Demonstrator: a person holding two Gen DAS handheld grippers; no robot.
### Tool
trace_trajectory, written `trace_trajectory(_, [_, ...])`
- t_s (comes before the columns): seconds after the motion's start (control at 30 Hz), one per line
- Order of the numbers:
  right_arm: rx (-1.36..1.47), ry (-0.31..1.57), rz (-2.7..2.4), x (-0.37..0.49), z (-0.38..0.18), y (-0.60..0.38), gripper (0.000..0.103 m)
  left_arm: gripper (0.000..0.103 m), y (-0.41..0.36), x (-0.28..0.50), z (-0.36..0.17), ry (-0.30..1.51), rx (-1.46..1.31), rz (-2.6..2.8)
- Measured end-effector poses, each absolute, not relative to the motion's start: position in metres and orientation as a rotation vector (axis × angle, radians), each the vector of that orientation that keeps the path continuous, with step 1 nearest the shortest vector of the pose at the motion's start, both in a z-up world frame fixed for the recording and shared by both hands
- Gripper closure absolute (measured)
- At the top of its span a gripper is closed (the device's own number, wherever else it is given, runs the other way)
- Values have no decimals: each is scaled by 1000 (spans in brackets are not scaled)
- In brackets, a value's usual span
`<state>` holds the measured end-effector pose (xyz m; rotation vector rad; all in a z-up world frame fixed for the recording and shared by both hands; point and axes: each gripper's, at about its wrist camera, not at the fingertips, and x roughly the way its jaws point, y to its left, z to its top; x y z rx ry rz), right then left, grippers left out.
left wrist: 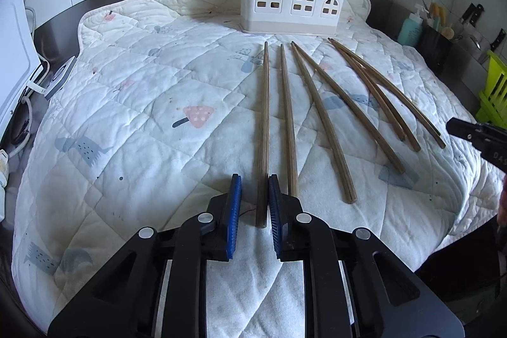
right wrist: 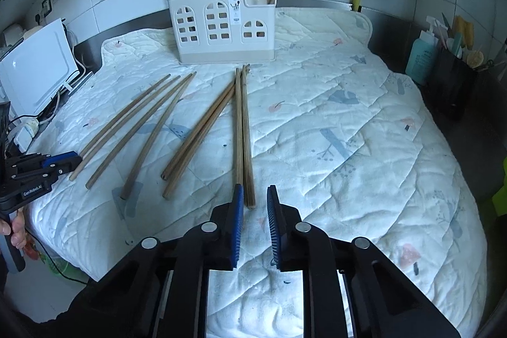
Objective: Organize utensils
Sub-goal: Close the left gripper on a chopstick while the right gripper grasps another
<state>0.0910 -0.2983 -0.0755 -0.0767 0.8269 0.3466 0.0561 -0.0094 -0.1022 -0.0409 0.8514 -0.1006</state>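
Left gripper (left wrist: 255, 195) straddles the nearest chopstick (left wrist: 263, 129), jaws narrowed around its butt end, not visibly pinching; right gripper (right wrist: 255, 201) stands slightly apart beside another pair (right wrist: 244, 132). Both should clamp squarely, then lift toward the holder (left wrist: 290, 2) beyond, on the quilted mat (left wrist: 142, 116).

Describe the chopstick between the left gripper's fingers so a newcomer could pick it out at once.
Start at the white house-shaped utensil holder at the back of the quilted mat. In front of it wooden chopsticks lie fanned out across the mat. The one you want is the leftmost chopstick in the left wrist view, the only one whose near end sits between the blue fingers of the left gripper.
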Motion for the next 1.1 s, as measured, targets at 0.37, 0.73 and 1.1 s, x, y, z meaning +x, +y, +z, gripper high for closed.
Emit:
trace_trajectory(0.37, [-91,855,346,105,-93,-290,95,87,-9,56,-102,855,-51,-114])
trace_trajectory(0.73, [-59,836,353,108,-92,-292,96,95,-5,54,-102,835,-68,-140])
trace_trajectory(1.1, [-50,715,357,92,-45,-298,96,98,-4,50,-90,802,-91,-180])
